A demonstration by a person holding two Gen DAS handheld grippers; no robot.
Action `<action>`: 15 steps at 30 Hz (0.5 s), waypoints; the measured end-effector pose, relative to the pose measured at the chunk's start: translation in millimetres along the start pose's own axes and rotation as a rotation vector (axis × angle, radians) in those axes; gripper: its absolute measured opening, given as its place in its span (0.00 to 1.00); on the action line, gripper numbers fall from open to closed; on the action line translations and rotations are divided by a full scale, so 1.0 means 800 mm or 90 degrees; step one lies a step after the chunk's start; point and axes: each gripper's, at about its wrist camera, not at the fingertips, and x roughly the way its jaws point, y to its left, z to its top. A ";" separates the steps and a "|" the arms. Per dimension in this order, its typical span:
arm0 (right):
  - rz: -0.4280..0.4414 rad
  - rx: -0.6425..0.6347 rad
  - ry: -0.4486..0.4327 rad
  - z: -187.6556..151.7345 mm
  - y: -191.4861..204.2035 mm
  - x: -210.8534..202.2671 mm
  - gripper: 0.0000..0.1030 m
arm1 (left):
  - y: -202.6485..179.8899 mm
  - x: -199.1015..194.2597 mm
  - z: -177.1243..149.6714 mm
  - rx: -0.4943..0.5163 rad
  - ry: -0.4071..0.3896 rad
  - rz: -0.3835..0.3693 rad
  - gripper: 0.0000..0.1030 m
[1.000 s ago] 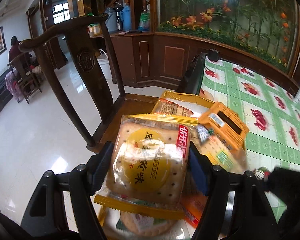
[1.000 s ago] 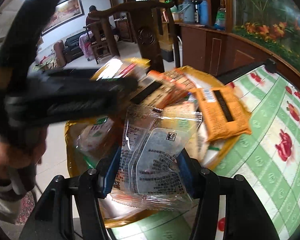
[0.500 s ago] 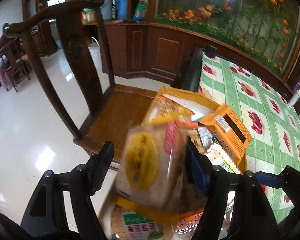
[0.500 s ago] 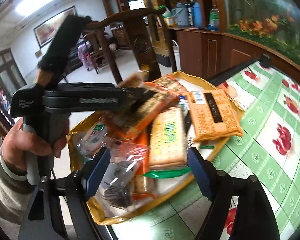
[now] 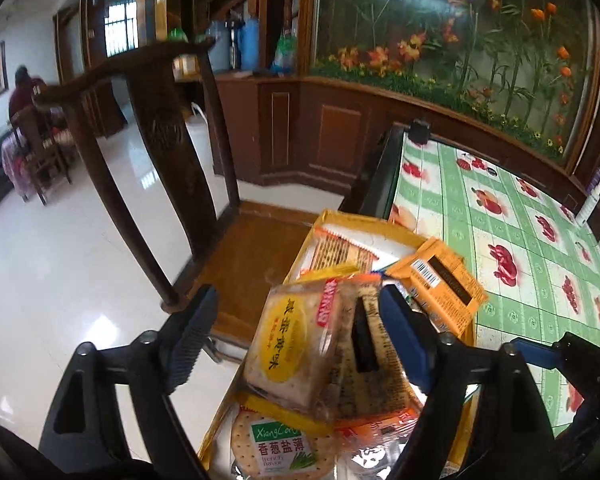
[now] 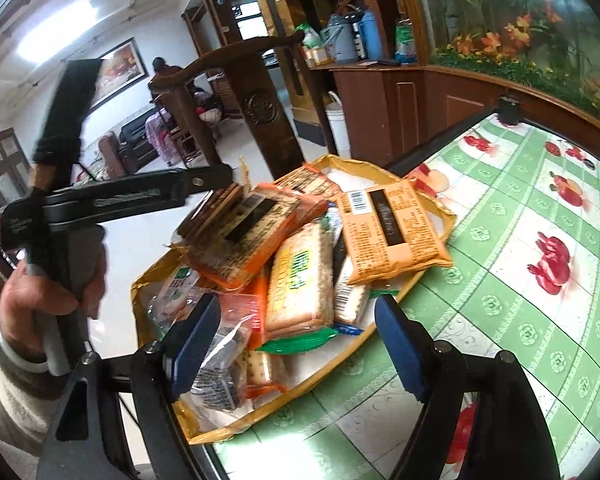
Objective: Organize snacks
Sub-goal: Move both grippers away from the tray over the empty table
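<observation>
A gold tray (image 6: 384,168) piled with snack packets sits at the table's corner; it also shows in the left wrist view (image 5: 336,218). My left gripper (image 5: 300,344) is open above the pile, over a yellow-labelled cracker packet (image 5: 292,350) that lies loose on the heap, touching no finger. My right gripper (image 6: 296,346) is open and empty over the tray's near side, above a clear packet (image 6: 216,364) and a green-labelled cracker pack (image 6: 300,280). An orange packet (image 6: 388,232) lies on top at the right. The left gripper's body (image 6: 132,196) shows in the right wrist view.
The table has a green chequered cloth with red fruit prints (image 6: 520,264). A dark wooden chair (image 5: 160,184) stands right behind the tray. A wood-panelled wall with a flower mural (image 5: 460,40) runs behind the table. A white tiled floor (image 5: 40,260) lies to the left.
My left gripper opened and let the yellow-labelled cracker packet drop onto the pile. My right gripper opened, released the clear packet into the tray and drew back slightly.
</observation>
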 end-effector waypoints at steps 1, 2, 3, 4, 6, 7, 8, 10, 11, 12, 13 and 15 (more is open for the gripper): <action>-0.004 0.004 -0.005 0.000 -0.002 -0.001 0.77 | -0.005 -0.003 0.000 0.004 -0.006 0.003 0.84; -0.011 0.007 -0.011 -0.001 -0.003 -0.003 0.77 | -0.011 -0.006 -0.002 0.007 -0.012 0.006 0.84; -0.022 0.007 -0.019 -0.002 -0.005 -0.006 0.77 | -0.020 -0.011 -0.004 0.008 -0.021 0.010 0.86; -0.037 0.006 -0.026 -0.004 -0.006 -0.008 0.77 | -0.027 -0.012 -0.005 0.010 -0.025 0.009 0.87; -0.075 0.004 -0.039 -0.007 -0.010 -0.015 0.77 | -0.049 -0.014 -0.011 0.021 -0.031 0.006 0.88; -0.086 0.005 -0.043 -0.008 -0.012 -0.019 0.77 | -0.057 -0.014 -0.013 0.024 -0.034 0.008 0.88; -0.100 0.009 -0.050 -0.011 -0.017 -0.025 0.77 | -0.069 -0.015 -0.016 0.030 -0.043 0.012 0.88; -0.116 0.022 -0.054 -0.016 -0.028 -0.035 0.78 | -0.089 -0.017 -0.020 0.042 -0.053 0.011 0.88; -0.125 0.032 -0.055 -0.019 -0.035 -0.041 0.78 | -0.097 -0.017 -0.022 0.044 -0.055 0.008 0.89; -0.138 0.043 -0.060 -0.023 -0.044 -0.048 0.78 | -0.108 -0.017 -0.024 0.045 -0.057 -0.001 0.89; -0.150 0.052 -0.064 -0.028 -0.052 -0.056 0.78 | -0.115 -0.017 -0.026 0.044 -0.059 -0.008 0.89; -0.186 0.072 -0.074 -0.036 -0.067 -0.070 0.79 | -0.134 -0.017 -0.030 0.045 -0.062 -0.023 0.89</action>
